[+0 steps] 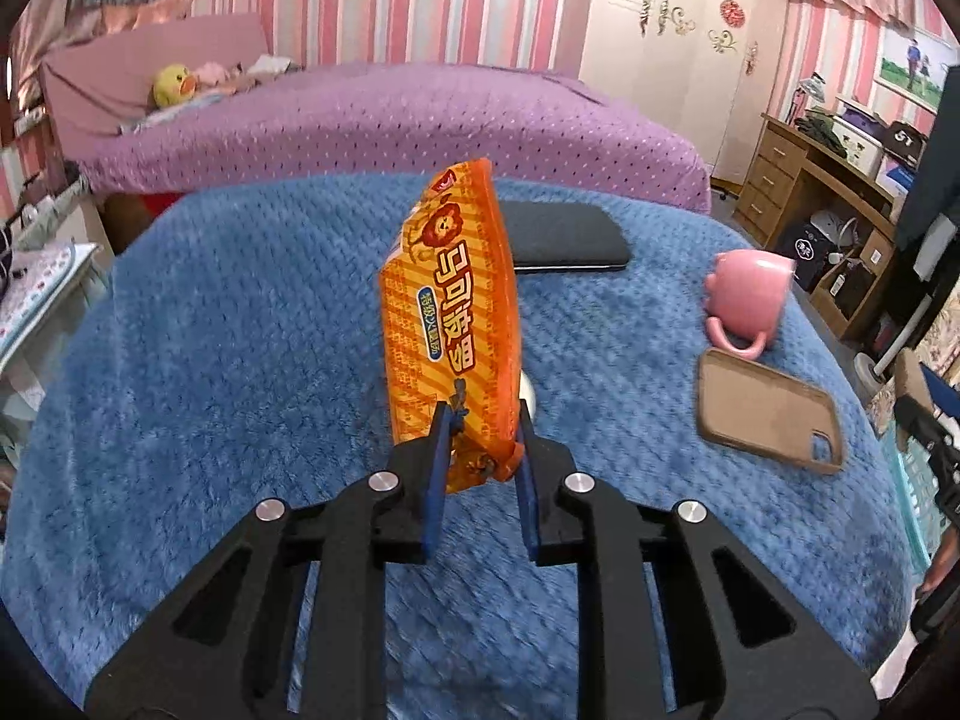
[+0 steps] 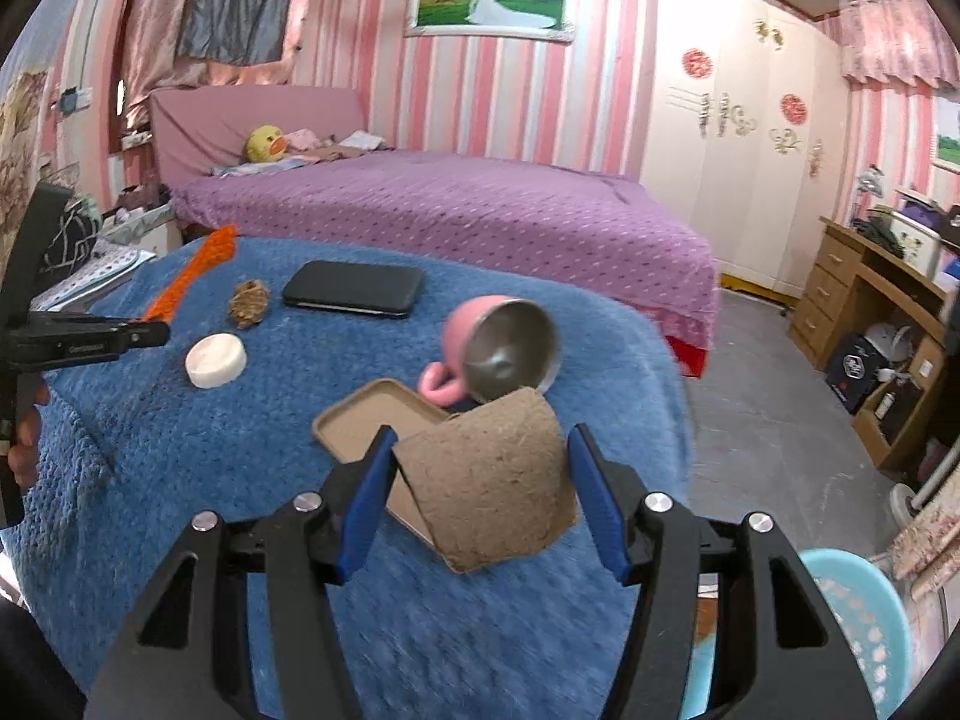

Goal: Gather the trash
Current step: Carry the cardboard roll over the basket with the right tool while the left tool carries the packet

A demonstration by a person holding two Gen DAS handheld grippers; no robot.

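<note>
Left gripper (image 1: pixel 480 456) clamped on bottom edge of orange snack wrapper (image 1: pixel 450 312), long axis upright above blue blanket (image 1: pixel 210 360). Right gripper (image 2: pixel 480 480) closed on brown cardboard piece (image 2: pixel 486 480). Light blue basket (image 2: pixel 852 630) seen low right, nearer right gripper.

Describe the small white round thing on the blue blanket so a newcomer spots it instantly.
On the blue blanket, look between the black phone and the tan phone case, toward the left edge. The white puck lies flat beside a brown crumpled scrap; it is the only white, round, smooth piece there.
</note>
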